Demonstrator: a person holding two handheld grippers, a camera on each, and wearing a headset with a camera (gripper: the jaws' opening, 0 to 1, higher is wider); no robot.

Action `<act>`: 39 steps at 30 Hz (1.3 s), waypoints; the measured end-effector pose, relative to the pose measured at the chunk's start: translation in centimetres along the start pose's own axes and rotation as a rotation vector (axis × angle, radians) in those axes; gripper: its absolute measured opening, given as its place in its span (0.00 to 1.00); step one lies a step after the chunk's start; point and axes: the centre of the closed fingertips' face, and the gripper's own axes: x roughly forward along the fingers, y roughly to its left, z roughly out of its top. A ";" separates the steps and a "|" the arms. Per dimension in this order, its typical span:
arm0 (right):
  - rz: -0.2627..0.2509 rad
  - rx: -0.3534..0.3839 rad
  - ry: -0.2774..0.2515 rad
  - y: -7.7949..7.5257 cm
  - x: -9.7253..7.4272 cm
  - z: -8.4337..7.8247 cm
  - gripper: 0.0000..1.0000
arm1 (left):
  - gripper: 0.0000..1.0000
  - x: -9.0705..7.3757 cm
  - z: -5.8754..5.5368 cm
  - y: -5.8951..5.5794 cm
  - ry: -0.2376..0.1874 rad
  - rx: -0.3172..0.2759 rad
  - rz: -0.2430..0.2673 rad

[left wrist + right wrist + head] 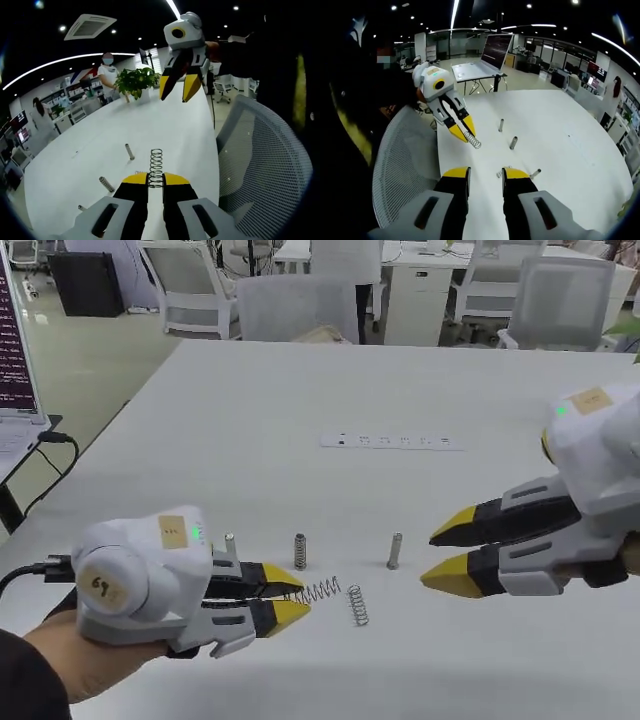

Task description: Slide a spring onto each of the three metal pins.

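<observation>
Spring two of three: middle pin [300,551] already loaded, left gripper [300,597] jaws pinch the second spring [320,590] by one end just right of it, right gripper [428,560] jaws open and empty; next needs its free end lined over a bare pin [394,551].

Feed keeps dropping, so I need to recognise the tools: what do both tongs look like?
The left tongs and right tongs match: white rounded housings, grey-and-black jaws with yellow wedge tips, a tan sticker and a green light each. A black cable trails from the left one, and a dark sleeve shows behind it.
</observation>
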 end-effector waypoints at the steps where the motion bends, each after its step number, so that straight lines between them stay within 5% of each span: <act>1: 0.004 0.000 -0.002 0.0 0.2 0.0 0.23 | 0.03 0.0 0.1 0.0 -0.002 0.001 -0.002; 10: 0.067 0.024 -0.018 0.1 2.5 0.1 0.23 | 0.02 0.4 0.0 -0.4 -0.010 0.004 -0.010; 22: 0.195 0.159 -0.072 0.9 6.0 -0.4 0.22 | 0.02 0.4 0.3 -0.7 -0.027 0.008 -0.017; 30: 0.271 0.270 -0.135 1.5 6.9 0.0 0.22 | 0.03 0.5 0.6 -1.1 -0.042 0.012 -0.027; 39: 0.312 0.302 -0.155 2.4 7.4 0.5 0.20 | 0.03 0.5 1.2 -1.4 -0.072 0.013 -0.028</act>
